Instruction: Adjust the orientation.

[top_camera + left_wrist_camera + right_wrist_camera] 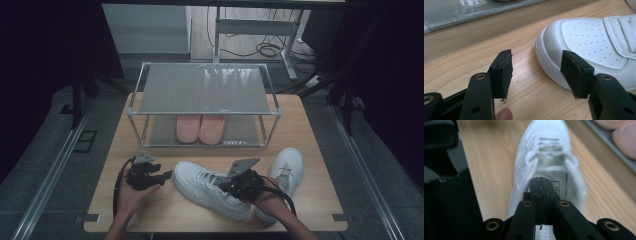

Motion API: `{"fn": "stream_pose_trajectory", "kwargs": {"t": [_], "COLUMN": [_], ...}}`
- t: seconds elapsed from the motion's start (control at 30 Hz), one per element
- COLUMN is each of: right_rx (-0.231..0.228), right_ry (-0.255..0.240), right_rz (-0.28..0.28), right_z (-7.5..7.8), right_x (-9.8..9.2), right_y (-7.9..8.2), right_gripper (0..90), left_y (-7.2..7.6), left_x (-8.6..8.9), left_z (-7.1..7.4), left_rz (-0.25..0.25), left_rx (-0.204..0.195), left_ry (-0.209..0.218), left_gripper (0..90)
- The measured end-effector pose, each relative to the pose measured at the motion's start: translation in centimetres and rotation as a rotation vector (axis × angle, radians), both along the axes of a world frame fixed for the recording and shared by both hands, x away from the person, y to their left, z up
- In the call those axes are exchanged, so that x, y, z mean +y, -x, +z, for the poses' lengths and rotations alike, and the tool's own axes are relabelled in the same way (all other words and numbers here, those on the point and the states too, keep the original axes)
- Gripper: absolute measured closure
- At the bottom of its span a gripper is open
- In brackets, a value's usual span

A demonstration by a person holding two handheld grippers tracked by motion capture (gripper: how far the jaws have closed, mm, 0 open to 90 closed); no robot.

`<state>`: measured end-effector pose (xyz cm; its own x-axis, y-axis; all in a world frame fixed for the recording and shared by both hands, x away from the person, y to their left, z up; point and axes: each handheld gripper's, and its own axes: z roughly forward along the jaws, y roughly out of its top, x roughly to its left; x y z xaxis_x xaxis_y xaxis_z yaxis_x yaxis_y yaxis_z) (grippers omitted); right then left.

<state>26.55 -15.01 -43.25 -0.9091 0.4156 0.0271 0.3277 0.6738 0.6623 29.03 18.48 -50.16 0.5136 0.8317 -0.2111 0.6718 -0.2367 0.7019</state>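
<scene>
Two black two-jaw grippers work over a light wooden table [150,210], with the white lace-up leather sneaker [210,187] lying in front of the shelf as the landmark. Left of that sneaker's toe, the left gripper [167,175] is released: in the left gripper view its jaws stand wide apart with bare wood between them, and the perforated toe cap [584,37] sits just beyond the pad on the picture's right; whether that pad touches the sole I cannot tell. At the sneaker's heel end, the right gripper [541,186] is clenched: in the right gripper view its pads meet in a thin seam at the back of the shoe's opening, apparently pinching the heel collar, though the material between them is too hidden to be sure. In the high view this gripper [235,187] lies over the rear of the shoe.

Two white sneakers are on the table: the landmark one and a second white sneaker [287,167] just to its right, partly behind the right hand [265,200]. Two pink slippers [201,128] sit side by side beyond the landmark sneaker, on the lower tier of one grey metal-framed two-tier shoe rack [205,87].
</scene>
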Motion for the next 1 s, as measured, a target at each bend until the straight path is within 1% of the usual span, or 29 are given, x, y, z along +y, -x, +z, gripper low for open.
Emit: {"fn": "stream_pose_trajectory", "kwargs": {"t": [0.03,0.07,0.17,0.2,0.23,0.37,0.4,0.43,0.47,0.5,0.53,0.6,0.63,0.7,0.8,0.83,1.0], "right_rx": [0.000,-0.019,-0.036,-0.036,-0.039,-0.018,-0.012,-0.012,0.003,0.003,0.016,0.025,0.025,0.030,0.038,0.047,0.041], "right_ry": [0.000,-0.022,-0.038,-0.038,-0.028,0.011,0.025,0.025,0.049,0.049,0.075,0.099,0.099,0.118,0.127,0.127,0.126], "right_rz": [0.000,-0.032,-0.079,-0.079,-0.111,-0.145,-0.147,-0.147,-0.145,-0.145,-0.129,-0.121,-0.121,-0.107,-0.098,-0.092,-0.079], "right_z": [0.0,0.8,1.4,1.4,1.4,0.7,0.5,0.5,0.1,0.1,-0.3,-0.6,-0.6,-0.8,-1.0,-1.1,-1.1], "right_x": [0.0,-1.2,-2.7,-2.7,-3.7,-4.6,-4.6,-4.6,-4.5,-4.5,-4.1,-3.9,-3.9,-3.7,-3.6,-3.5,-3.5], "right_y": [0.0,-0.1,-0.6,-0.6,-1.3,-2.4,-2.6,-2.6,-2.9,-2.9,-2.9,-2.8,-2.8,-2.6,-2.6,-2.5,-2.2], "right_gripper": [90.0,90.0,90.0,90.0,90.0,90.0,90.0,90.0,90.0,90.0,90.0,90.0,90.0,90.0,90.0,90.0,90.0], "left_y": [0.0,0.0,0.0,0.0,0.0,0.1,0.1,0.0,0.0,0.0,0.0,0.0,0.0,0.0,0.1,0.1,0.1], "left_x": [0.0,0.0,0.0,0.0,-0.1,-0.3,-0.3,-0.3,-0.2,-0.2,-0.1,-0.1,0.0,0.1,0.0,0.0,0.0], "left_z": [0.0,0.0,0.0,0.0,0.0,0.0,0.0,0.0,0.0,0.0,0.0,0.0,0.1,0.1,0.1,0.1,0.1], "left_rz": [0.000,0.000,0.001,0.001,0.000,-0.003,-0.003,-0.004,-0.001,-0.001,-0.001,0.001,0.001,0.005,0.003,0.002,0.004], "left_rx": [0.000,0.000,0.002,0.002,-0.002,-0.001,-0.001,-0.001,0.001,0.001,-0.005,-0.004,-0.005,-0.004,-0.004,-0.007,-0.005], "left_ry": [0.000,0.000,0.000,0.000,-0.001,-0.004,-0.004,-0.005,-0.005,-0.005,-0.004,-0.001,-0.002,0.001,0.002,0.000,0.002], "left_gripper": [42.9,42.9,42.9,42.9,42.9,42.9,42.9,42.9,42.9,42.8,42.9,42.9,42.9,42.9,43.0,42.9,42.9]}}
